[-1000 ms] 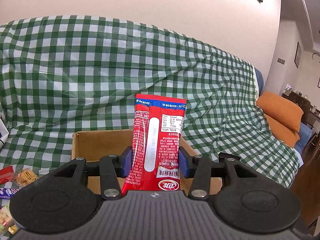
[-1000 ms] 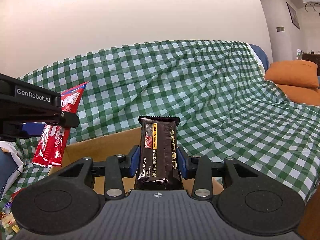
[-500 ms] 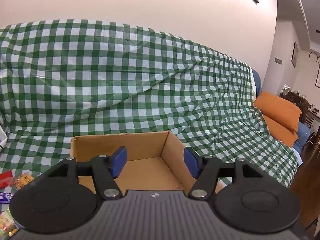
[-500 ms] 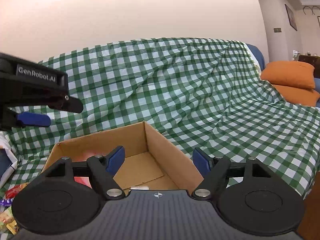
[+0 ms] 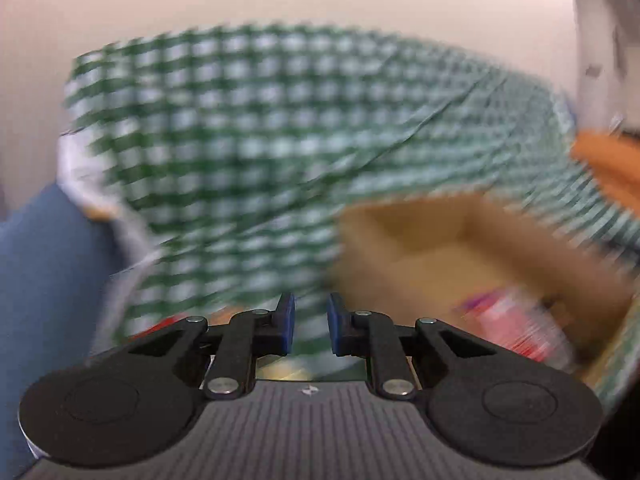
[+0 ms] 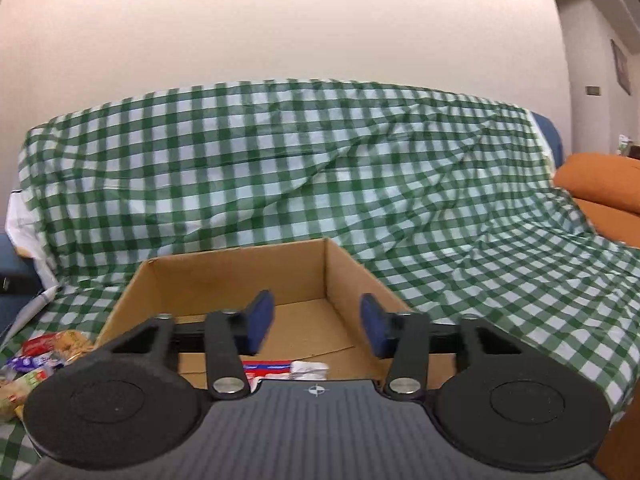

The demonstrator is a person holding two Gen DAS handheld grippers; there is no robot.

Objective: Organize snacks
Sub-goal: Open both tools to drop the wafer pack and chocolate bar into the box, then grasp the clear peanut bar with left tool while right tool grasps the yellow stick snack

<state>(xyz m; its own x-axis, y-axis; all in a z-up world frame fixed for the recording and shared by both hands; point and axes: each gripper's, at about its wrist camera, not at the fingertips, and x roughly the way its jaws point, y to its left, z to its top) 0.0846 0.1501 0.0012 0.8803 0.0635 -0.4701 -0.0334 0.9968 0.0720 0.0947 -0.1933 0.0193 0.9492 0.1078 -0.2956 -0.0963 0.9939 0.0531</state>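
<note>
One open cardboard box [image 6: 236, 276] is seen beyond the fingers of the right gripper [image 6: 316, 326]; inside it, just below the fingers, a red packet [image 6: 266, 368] and a white wrapper [image 6: 308, 370] are partly hidden. Loose snacks [image 6: 40, 354] are heaped left of the fingers, too jumbled to be counted. Both grippers are empty, with jaws closing. In the blurred left view, the left gripper [image 5: 311, 326] is nearly closed, and the box [image 5: 460, 248] is seen to its right.

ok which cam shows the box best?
Right wrist: the box sits centred and sharp, open top, packets lying at its near edge. Left wrist shows it only off to the right, smeared by motion blur.
</note>
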